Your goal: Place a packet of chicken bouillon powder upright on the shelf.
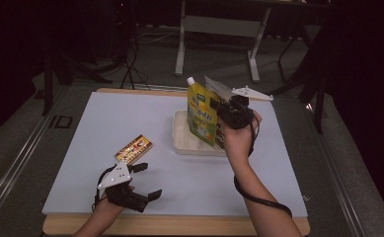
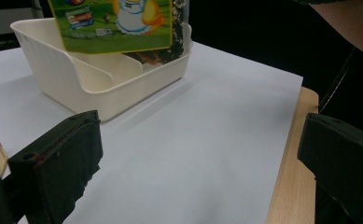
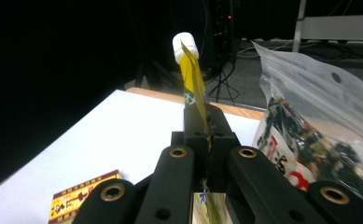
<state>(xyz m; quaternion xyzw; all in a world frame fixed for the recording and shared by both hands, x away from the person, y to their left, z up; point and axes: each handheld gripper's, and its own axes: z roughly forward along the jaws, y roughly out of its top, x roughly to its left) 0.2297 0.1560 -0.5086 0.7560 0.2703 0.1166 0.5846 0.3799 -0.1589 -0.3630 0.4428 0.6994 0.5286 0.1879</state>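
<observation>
Left tool (image 1: 142, 181) rests low at the near edge of the bench (image 1: 130, 118), jaws spread wide with nothing between them, the small patterned box (image 1: 134, 148) lying flat just beyond it. Right tool (image 1: 222, 112) is clamped tight on the edge of the yellow spouted pouch (image 1: 201, 114), holding it upright above the white tray (image 1: 182, 143) at mid-bench, white cap (image 3: 185, 45) uppermost. A clear bag of dark contents (image 3: 310, 126) stands in the tray just beside the pouch.
</observation>
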